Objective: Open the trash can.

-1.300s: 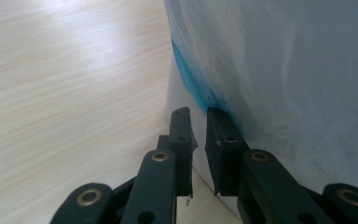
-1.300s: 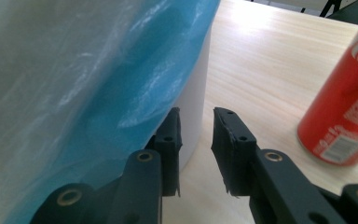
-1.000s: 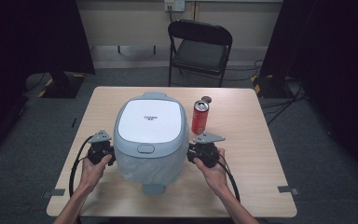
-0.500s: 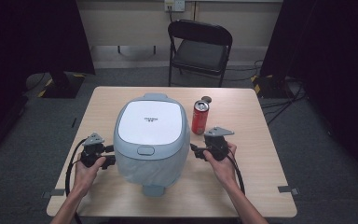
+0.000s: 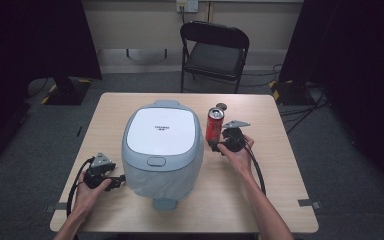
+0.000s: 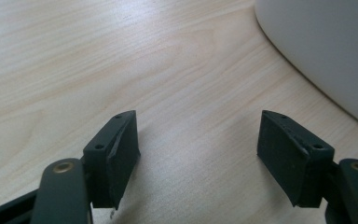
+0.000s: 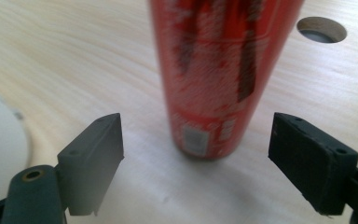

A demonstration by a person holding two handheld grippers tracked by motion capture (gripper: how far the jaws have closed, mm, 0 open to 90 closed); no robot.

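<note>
Since the earlier frame the right gripper [image 5: 215, 145] has moved away from the rice cooker [image 5: 162, 147] toward the far side, up to the red can [image 5: 214, 126], while the left gripper [image 5: 117, 181] has dropped back toward the near left. The right jaws stand wide apart with the upright can [image 7: 221, 74] just beyond them, untouched. The left jaws are also apart over bare table [image 6: 74, 56], beside the cooker's wall [image 6: 326, 46]. A hole [image 7: 321, 29] pierces the tabletop past the can.
</note>
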